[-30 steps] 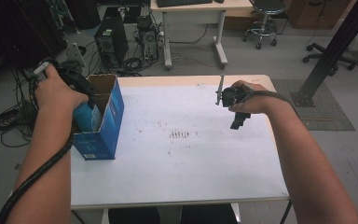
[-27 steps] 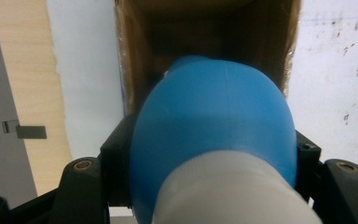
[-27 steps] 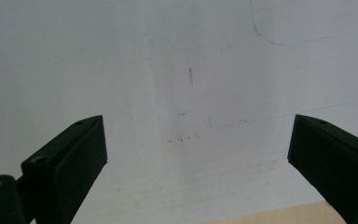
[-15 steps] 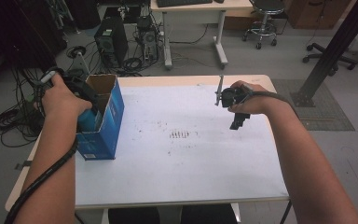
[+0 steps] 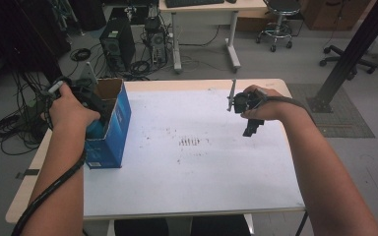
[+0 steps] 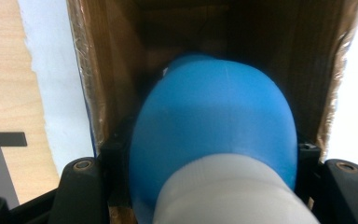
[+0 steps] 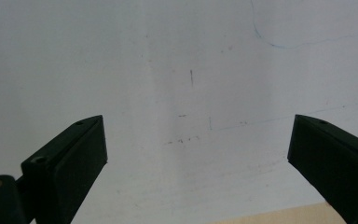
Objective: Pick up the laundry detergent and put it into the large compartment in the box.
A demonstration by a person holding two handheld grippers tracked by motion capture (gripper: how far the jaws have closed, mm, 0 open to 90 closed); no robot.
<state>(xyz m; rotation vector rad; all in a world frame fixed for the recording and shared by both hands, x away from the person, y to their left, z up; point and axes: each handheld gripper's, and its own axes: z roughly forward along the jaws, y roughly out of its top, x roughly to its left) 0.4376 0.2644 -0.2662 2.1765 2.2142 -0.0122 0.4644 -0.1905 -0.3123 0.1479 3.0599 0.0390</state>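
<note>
**Count at the table**

One blue cardboard box [image 5: 112,129] stands on one white-topped table [image 5: 202,167]. One blue-and-white object [image 6: 212,135] is inside the box. There are two grippers: left gripper [image 5: 81,96] and right gripper [image 5: 251,129].

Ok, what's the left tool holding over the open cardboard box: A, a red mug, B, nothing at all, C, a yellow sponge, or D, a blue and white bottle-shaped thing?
D: in the left gripper view the left tool is clamped on a blue and white object, poised at the mouth of the cardboard box.
</note>
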